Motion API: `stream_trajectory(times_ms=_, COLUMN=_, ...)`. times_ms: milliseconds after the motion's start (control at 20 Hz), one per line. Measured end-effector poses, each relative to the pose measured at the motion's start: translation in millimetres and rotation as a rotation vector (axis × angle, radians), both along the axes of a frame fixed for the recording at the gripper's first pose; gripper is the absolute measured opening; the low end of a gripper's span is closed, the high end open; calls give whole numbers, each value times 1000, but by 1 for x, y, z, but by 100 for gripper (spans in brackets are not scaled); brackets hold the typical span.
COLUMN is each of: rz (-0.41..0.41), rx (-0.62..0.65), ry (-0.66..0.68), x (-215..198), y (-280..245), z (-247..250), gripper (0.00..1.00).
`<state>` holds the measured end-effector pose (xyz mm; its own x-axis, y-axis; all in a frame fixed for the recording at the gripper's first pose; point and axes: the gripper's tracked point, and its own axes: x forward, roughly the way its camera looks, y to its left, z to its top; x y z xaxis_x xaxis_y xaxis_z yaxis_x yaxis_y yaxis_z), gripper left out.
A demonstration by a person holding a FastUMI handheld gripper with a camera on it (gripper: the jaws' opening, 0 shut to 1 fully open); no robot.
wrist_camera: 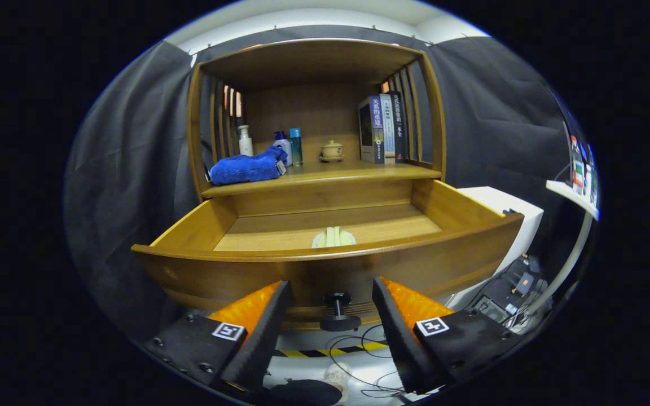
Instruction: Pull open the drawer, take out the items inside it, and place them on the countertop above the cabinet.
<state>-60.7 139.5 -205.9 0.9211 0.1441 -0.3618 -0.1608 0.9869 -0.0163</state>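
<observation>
Your gripper (330, 299) has its fingers spread wide, either side of the drawer's black knob (338, 312), touching nothing. The drawer (325, 265) is pulled open; a pale item (334, 237) lies inside by its front wall, below the countertop (325, 176).

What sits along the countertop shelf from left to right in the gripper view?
Blue towel → white bottle → teal bottle → lidded teacup → books. The gripper is open, its fingers flanking the drawer knob.
</observation>
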Motion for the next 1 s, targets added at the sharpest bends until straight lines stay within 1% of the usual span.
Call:
stream_trajectory(times_ms=100, rz=13, rx=-6, ry=-24, x=-1, y=-2, z=20, gripper=98)
stream_trajectory(times_ms=300, rz=53, rx=49, ry=-29, x=5, y=1, z=59, gripper=98)
stream_trajectory(times_ms=450, rz=75, rx=112, ry=-17, x=24, y=4, z=81, gripper=97)
stream_trajectory(times_ms=500, rz=68, rx=131, ry=-3, x=33, y=3, z=86, gripper=97)
stream_trajectory(times_ms=650, rz=73, rx=157, ry=70, x=65, y=4, z=89, gripper=98)
stream_trajectory(times_ms=850, rz=111, rx=99, ry=157, x=126, y=9, z=75, gripper=98)
stream_trajectory(times_ms=1000, rz=161, rx=56, ry=317, x=157, y=20, z=41, gripper=98)
